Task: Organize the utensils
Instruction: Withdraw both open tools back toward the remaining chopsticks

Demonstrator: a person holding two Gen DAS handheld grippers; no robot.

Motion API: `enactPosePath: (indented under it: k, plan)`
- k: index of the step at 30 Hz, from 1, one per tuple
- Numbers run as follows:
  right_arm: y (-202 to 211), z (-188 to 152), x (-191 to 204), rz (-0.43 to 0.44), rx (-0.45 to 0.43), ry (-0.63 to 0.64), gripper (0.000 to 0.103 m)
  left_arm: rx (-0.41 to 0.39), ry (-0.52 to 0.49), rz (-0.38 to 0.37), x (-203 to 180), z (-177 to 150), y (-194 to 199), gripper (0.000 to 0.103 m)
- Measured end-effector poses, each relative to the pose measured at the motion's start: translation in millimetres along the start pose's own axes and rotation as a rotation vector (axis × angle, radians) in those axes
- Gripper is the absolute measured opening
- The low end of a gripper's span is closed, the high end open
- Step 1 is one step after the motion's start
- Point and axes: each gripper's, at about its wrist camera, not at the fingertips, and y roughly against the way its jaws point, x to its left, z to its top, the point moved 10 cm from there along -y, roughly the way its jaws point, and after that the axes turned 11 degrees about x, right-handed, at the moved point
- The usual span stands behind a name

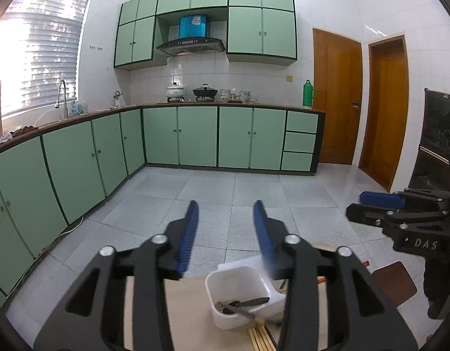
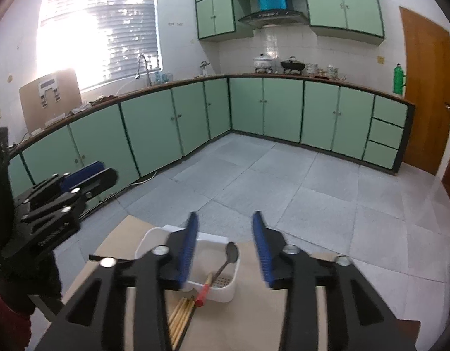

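We stand in a kitchen with pale green cabinets (image 1: 195, 134) running along two walls, white tiled walls, a grey tiled floor (image 1: 225, 193) and a bright window with blinds (image 2: 99, 29). A tan worktop (image 2: 254, 321) lies low in both views. On it sits a white plastic bin (image 2: 222, 289), with a spoon (image 2: 229, 259) propped inside, its bowl leaning on the rim. A red-handled utensil (image 2: 204, 294) rests against the bin's near wall, and a bundle of wooden chopsticks (image 2: 181, 316) lies just beside it.

The left tool (image 1: 225, 213) hangs above the bin with its blue pads spread and nothing between them. The right tool (image 2: 225, 225) is likewise spread and empty, over the bin's far edge.

The left view looks down into the bin, where dark utensils lie on the bottom, and shows two wooden doors (image 1: 336, 96); the right view shows a cardboard sheet (image 2: 49, 99) leaning on the far counter and a sleeve (image 2: 8, 321) at the left edge.
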Motion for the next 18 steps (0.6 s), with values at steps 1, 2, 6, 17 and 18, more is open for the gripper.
enactPosePath:
  k: [1,2,6,17,18]
  plan:
    - [6.1,-2.9,-0.7,-0.005,-0.009,0.000,0.054,-0.009,0.003,-0.002,1.0,-2.1,8.0,0.045]
    - [9.9,-5.6,-1.0,-0.012,-0.015,0.000,0.058,-0.014,0.007,-0.001,1.7,-4.9,15.5,0.050]
    - [34.8,-31.4,-2.0,-0.041,-0.050,-0.006,0.076,-0.021,0.011,0.013,2.2,-22.1,41.2,0.067]
    - [58.8,-121.7,3.5,-0.043,-0.050,-0.126,0.097,0.141,0.067,-0.004,-1.3,-129.1,67.9,0.083]
    - [57.9,-131.9,4.4,-0.057,-0.042,-0.125,0.097,0.167,0.071,-0.001,-1.1,-142.7,67.4,0.084]
